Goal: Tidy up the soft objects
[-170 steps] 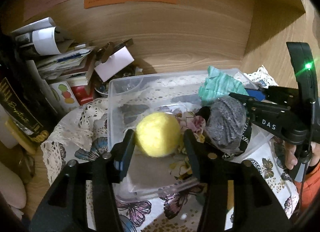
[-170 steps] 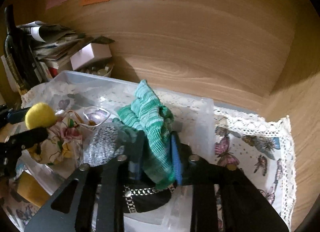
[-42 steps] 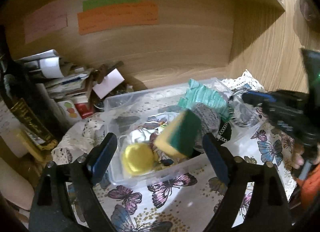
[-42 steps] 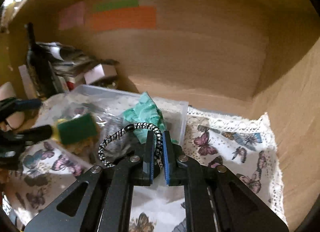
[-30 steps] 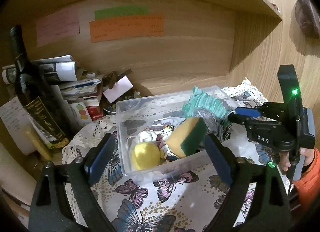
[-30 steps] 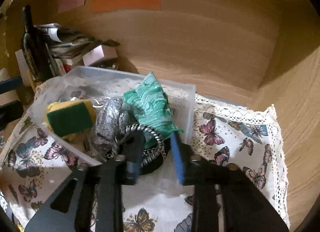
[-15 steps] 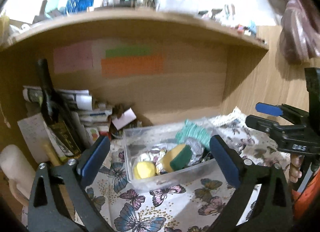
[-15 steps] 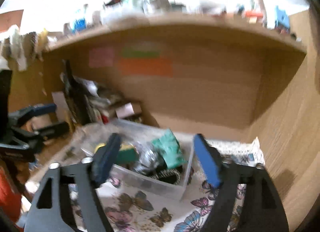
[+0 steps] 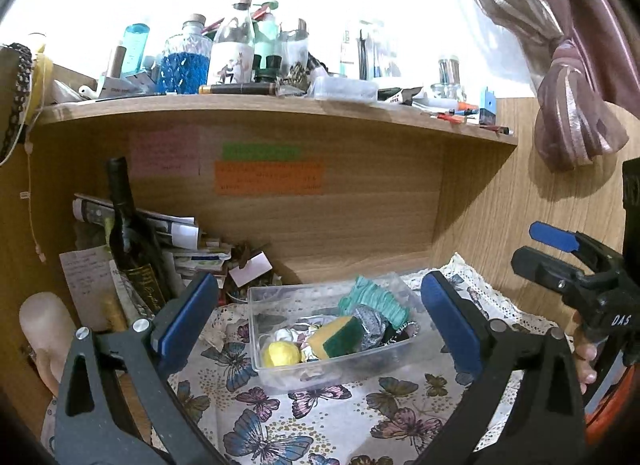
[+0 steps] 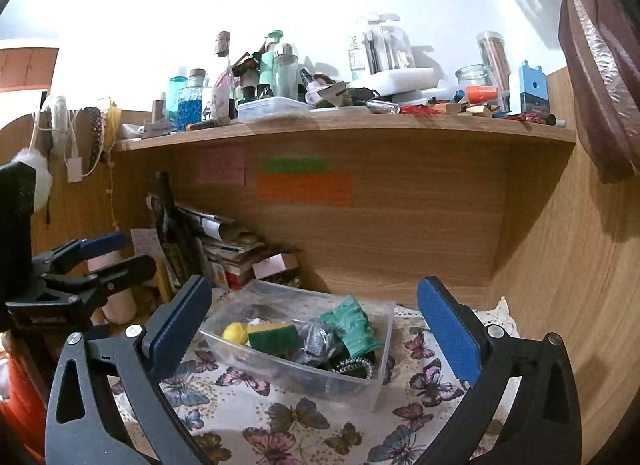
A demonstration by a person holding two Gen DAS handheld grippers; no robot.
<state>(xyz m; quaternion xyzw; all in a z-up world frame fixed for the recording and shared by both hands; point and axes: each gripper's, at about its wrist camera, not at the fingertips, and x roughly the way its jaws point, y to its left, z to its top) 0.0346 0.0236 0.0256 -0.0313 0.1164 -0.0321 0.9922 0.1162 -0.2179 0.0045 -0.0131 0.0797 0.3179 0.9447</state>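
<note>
Down on the butterfly cloth [image 9: 280, 417], near its back edge under the shelf [image 9: 280, 109], the clear bin [image 9: 340, 371] now holds everything: yellow ball [image 9: 280, 353] at its left end, sponge [image 9: 338, 337] beside it, then the grey pouch [image 10: 316, 339], the teal knit [image 9: 374, 299] and the braided loop [image 10: 354, 365] at the right end. A second ago your right gripper [image 10: 316, 329] was still pinching that loop over the bin; now both it and your left gripper [image 9: 320, 321] are pulled well back, jaws spread wide and carrying nothing. No soft item shows on the cloth outside the bin, so the sorting looks finished to me.
</note>
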